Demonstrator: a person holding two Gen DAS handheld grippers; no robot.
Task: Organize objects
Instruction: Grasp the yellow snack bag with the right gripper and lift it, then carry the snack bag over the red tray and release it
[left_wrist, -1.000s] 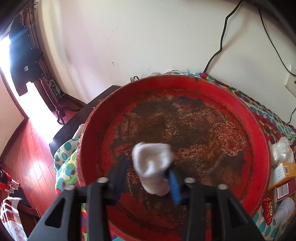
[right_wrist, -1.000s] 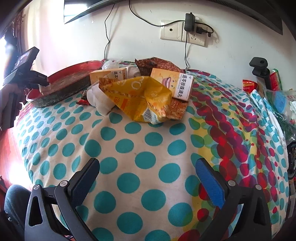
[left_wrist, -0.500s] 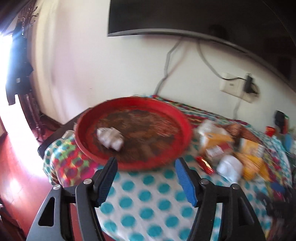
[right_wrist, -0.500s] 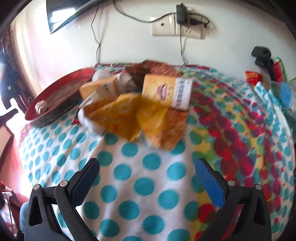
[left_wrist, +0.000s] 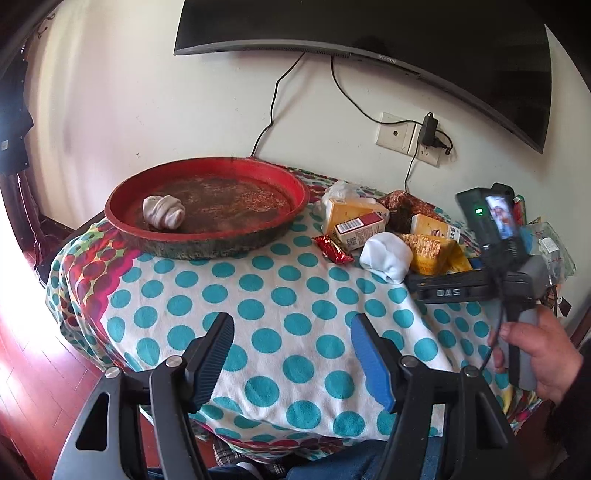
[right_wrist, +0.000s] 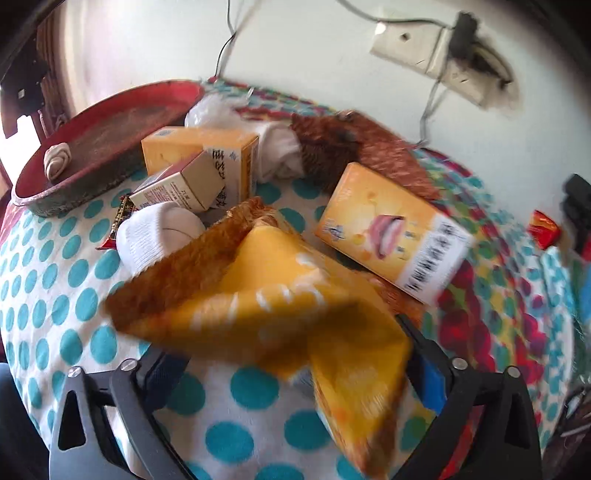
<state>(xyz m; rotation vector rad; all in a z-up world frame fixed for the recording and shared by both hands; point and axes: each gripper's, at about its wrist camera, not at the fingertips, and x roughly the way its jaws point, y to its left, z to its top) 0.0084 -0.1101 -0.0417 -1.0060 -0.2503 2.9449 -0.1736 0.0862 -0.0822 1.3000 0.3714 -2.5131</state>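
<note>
A rolled white sock lies in the red round tray at the table's far left. My left gripper hangs open and empty over the polka-dot cloth, well back from the tray. To the right is a pile: another white sock, a yellow snack bag, orange boxes and a red wrapper. My right gripper straddles the yellow bag. Its jaws are closing, and the bag hides the left fingertip. The rolled sock and tray also show here.
A brown crinkled bag and a plastic bag lie behind the boxes. The wall with a socket and cables is close behind the table, under a dark screen. A hand holds the right gripper's handle. Red wooden floor lies to the left.
The left gripper let go of the rolled sock in the tray and pulled back and to the right. The right gripper moved forward until the yellow bag lay between its jaws.
</note>
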